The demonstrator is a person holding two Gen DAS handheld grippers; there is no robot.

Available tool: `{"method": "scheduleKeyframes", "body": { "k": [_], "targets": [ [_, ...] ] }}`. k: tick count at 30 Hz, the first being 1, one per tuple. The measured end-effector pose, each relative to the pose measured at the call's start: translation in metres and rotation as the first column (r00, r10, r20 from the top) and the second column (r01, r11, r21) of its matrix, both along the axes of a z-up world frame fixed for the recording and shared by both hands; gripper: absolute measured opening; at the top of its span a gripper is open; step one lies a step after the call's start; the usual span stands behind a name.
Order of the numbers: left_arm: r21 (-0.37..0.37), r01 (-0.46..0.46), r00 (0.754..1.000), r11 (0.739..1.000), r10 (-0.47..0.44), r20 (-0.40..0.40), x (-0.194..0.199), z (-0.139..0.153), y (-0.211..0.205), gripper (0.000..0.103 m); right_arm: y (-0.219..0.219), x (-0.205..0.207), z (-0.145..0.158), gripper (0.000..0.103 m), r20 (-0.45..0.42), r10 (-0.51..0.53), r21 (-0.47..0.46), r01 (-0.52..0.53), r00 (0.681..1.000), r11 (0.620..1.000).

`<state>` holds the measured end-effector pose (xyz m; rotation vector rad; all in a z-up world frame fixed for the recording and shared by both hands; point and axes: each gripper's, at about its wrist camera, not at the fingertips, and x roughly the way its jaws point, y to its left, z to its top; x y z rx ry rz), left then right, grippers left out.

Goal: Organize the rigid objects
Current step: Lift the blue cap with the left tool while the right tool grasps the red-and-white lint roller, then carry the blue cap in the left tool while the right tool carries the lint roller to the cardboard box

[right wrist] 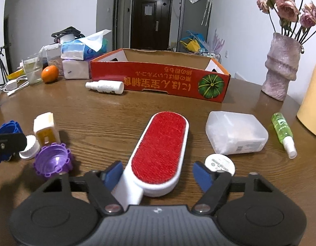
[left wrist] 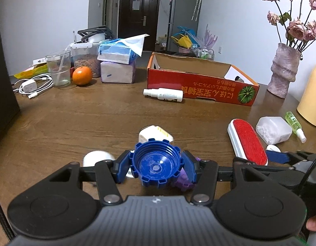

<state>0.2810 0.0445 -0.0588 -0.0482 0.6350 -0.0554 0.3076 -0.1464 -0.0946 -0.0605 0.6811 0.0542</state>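
Observation:
My left gripper [left wrist: 156,167] is shut on a blue ribbed cap [left wrist: 157,162], its hollow side facing the camera, low over the table. A purple cap [left wrist: 183,179] lies just behind it; it also shows in the right wrist view [right wrist: 53,161]. My right gripper [right wrist: 158,175] is open, its blue pads on either side of the white handle of a red lint brush [right wrist: 161,149] lying on the table. The brush also shows in the left wrist view [left wrist: 249,141]. The open red cardboard box [right wrist: 158,80] stands at the back.
On the wooden table [right wrist: 108,112] lie a white spray bottle [right wrist: 105,87], a translucent plastic box [right wrist: 235,135], a green spray bottle [right wrist: 283,133], a round white disc [right wrist: 219,163], a small white-and-yellow container [right wrist: 46,129] and a white cap [right wrist: 29,148]. A vase [right wrist: 281,65], tissue packs, a glass and an orange [right wrist: 49,73] stand at the back.

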Motion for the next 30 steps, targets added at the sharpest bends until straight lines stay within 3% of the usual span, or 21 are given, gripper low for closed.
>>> {"method": "scheduleKeyframes", "body": {
  "k": [1,3,18,30],
  "targets": [
    [0.002,0.001,1.000,1.000,-0.001,-0.001,0.003,0.000,-0.001,0.055,0.000,0.002,0.000,0.058,-0.004,0.006,0.003,-0.006,1.000,1.000],
    [0.007,0.005,1.000,1.000,-0.005,0.000,0.007,0.001,-0.004,0.055,0.001,0.005,-0.001,0.055,0.001,0.008,-0.001,-0.008,1.000,1.000],
    [0.009,0.012,1.000,1.000,-0.012,-0.001,0.028,0.006,-0.019,0.056,-0.015,0.002,0.012,0.055,0.067,0.029,0.071,-0.034,0.997,0.997],
    [0.003,0.019,0.999,1.000,-0.019,0.044,0.044,0.032,-0.041,0.056,-0.030,0.007,0.041,0.055,0.131,0.036,0.072,-0.046,0.991,0.996]
  ]
}}
